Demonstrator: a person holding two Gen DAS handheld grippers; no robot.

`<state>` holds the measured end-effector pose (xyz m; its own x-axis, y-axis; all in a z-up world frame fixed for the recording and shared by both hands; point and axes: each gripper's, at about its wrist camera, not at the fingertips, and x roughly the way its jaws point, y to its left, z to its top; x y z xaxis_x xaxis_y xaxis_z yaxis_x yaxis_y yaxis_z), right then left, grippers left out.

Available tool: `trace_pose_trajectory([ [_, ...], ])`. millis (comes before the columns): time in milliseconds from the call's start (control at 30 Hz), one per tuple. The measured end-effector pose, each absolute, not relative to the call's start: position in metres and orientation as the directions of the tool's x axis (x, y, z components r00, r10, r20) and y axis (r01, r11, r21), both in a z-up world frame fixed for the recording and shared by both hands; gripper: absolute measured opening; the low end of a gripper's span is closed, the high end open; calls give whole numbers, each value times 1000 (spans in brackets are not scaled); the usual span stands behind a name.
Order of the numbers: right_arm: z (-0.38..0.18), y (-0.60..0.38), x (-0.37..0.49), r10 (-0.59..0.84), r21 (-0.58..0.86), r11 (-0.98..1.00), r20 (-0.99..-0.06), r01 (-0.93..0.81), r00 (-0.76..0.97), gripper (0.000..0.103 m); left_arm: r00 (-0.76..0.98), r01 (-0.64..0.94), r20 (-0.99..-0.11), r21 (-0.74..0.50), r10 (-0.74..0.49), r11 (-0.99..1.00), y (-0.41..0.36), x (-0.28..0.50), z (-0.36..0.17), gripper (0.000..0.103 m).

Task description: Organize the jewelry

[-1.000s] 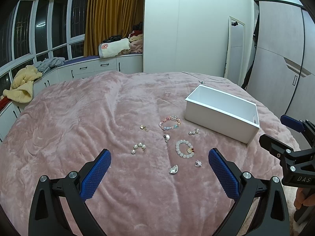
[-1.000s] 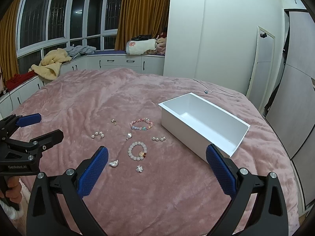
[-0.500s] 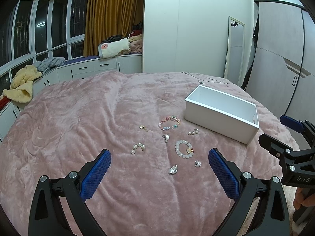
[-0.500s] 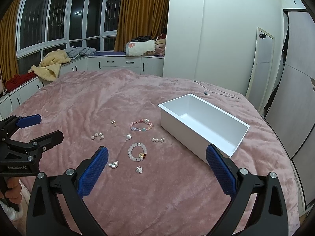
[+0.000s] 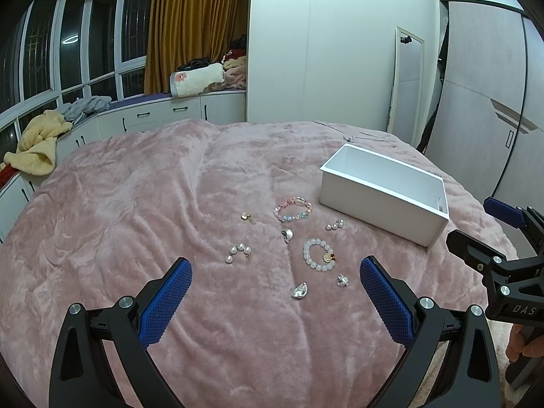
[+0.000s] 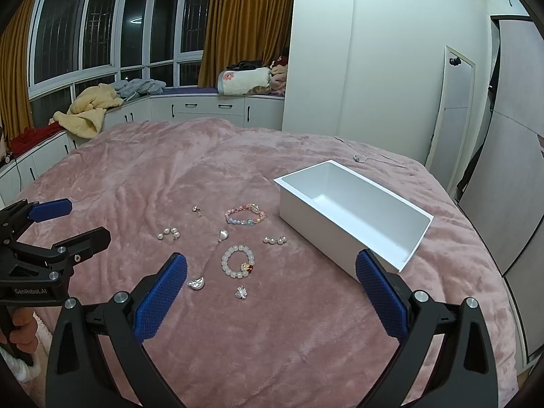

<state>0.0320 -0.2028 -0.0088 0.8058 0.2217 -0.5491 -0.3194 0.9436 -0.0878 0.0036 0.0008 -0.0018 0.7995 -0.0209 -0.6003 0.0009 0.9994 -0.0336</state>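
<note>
Several jewelry pieces lie on a pink blanket: a pink-and-blue bead bracelet, a white bead bracelet, pearl earrings, a second small pearl cluster, a silver heart charm, a silver crescent piece, a sparkly stud and a small gold earring. An empty white box stands to their right. My left gripper and right gripper both hover open, short of the pieces, holding nothing.
The pink blanket covers a round bed. White cabinets with piled clothes run under the windows behind. A thin chain lies on the far side of the bed. A wardrobe stands at the right. A hand holds the left gripper's handle.
Both grippers have risen or tilted only slightly; the box and jewelry sit marginally higher in the views. Nothing on the bed has moved.
</note>
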Motion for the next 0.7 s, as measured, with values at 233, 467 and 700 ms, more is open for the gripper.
trace_pose_trajectory([
  [233,-13,-202,35,219,-87,944,-555,-318,802,98,792,-2,-610,-42,-24,999,5,9,-11,100],
  [467,-23,-201,50,215,-89,942,-579,-323,786,98,768,1,-639,-56,-37,998,7,22,-22,100],
  [700,-39,-196,74,222,-87,934,-619,-346,753,96,743,-6,-668,-74,-45,997,16,48,-36,100],
])
